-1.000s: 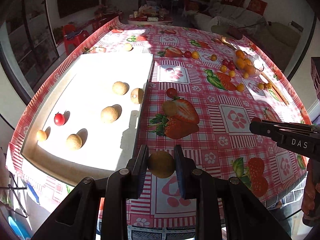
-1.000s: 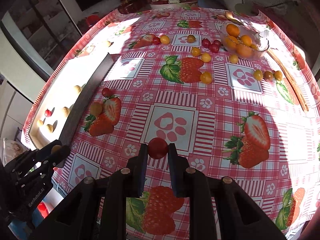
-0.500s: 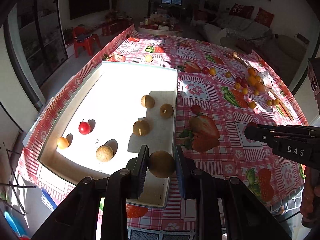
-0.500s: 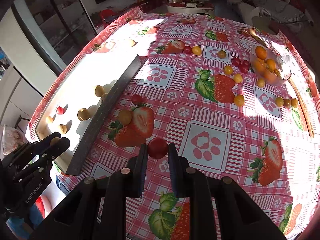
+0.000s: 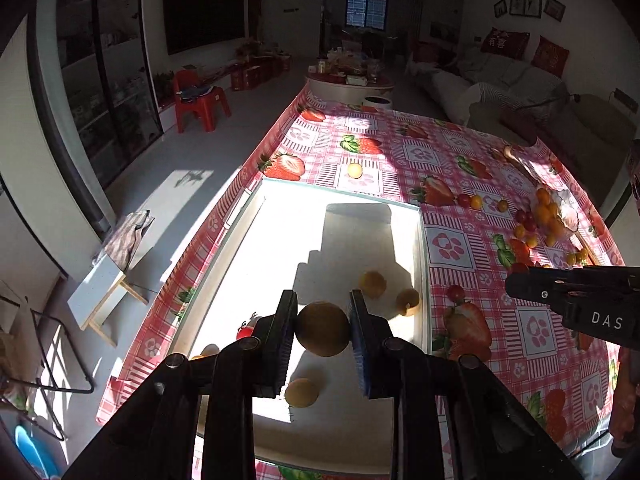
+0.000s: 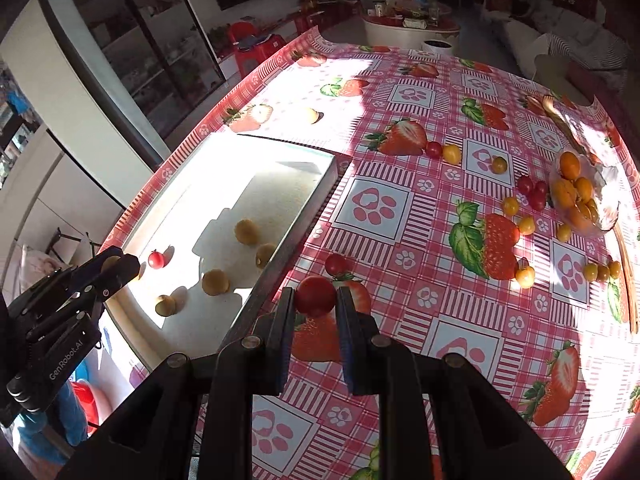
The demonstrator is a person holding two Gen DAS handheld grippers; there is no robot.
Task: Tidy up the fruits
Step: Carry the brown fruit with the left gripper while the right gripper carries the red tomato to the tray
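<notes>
I have carried both grippers over toward the white tray [image 5: 422,248] since the earlier frame. Left gripper [image 5: 323,330] clamps a round tan longan [image 5: 323,329]; right gripper [image 6: 315,296] clamps a glossy cherry tomato [image 6: 315,295].

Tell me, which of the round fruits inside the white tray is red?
Only the small cherry tomato near the white tray's left side, with a green stem; the other fruits in the tray are tan-brown.

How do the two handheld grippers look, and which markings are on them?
Both are black plastic. The left gripper and right gripper have flat jaws with blue ribbed pads and round silver pivot bolts. Seen from the side, the right one reads "DAS" in white, the left one "GenRobot.AI".
</notes>
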